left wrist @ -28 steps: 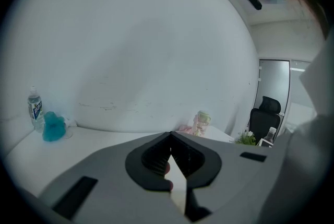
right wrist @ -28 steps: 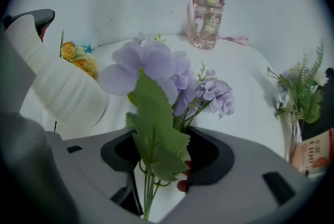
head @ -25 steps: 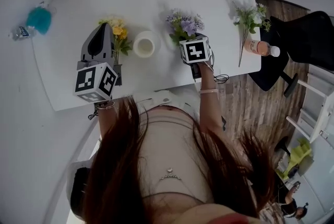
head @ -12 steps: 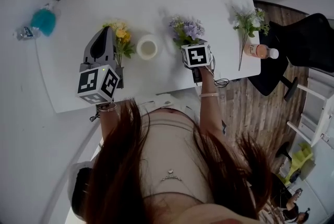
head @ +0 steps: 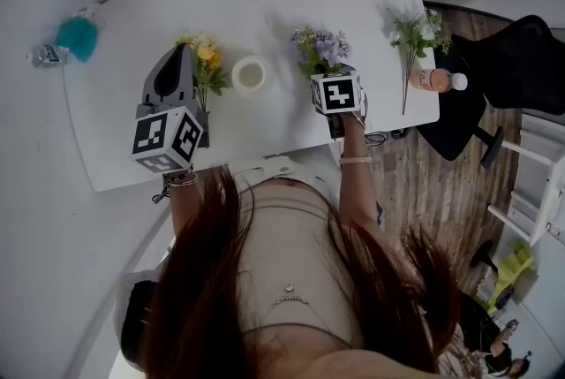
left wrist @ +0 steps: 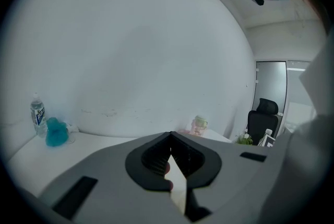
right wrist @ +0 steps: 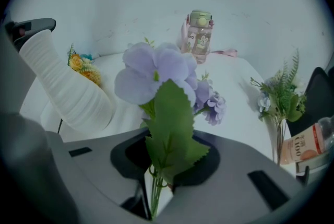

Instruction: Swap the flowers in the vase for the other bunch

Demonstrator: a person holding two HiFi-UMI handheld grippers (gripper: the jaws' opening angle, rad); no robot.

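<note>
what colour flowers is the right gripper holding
The flowers are pale purple; best in the right gripper view.

The right claw (right wrist: 155, 192) has just been closing its jaws with the stems of the purple flowers (right wrist: 156, 69) between them. The stem ends run off the lower edge of the right gripper view. In the head view its marker cube (head: 336, 93) hides both jaws and stems. The white vase (right wrist: 68, 93) has its lower end behind the claw's grey body, and it covers part of the yellow flowers (right wrist: 83, 67). At the lower right a bottle (right wrist: 309, 145) is cut by the dark rim. In the head view the left claw (head: 180, 50) overlaps the yellow stems, and contact cannot be told. Hair (head: 212, 280) covers the worktop's (head: 265, 6) near edge.
</note>
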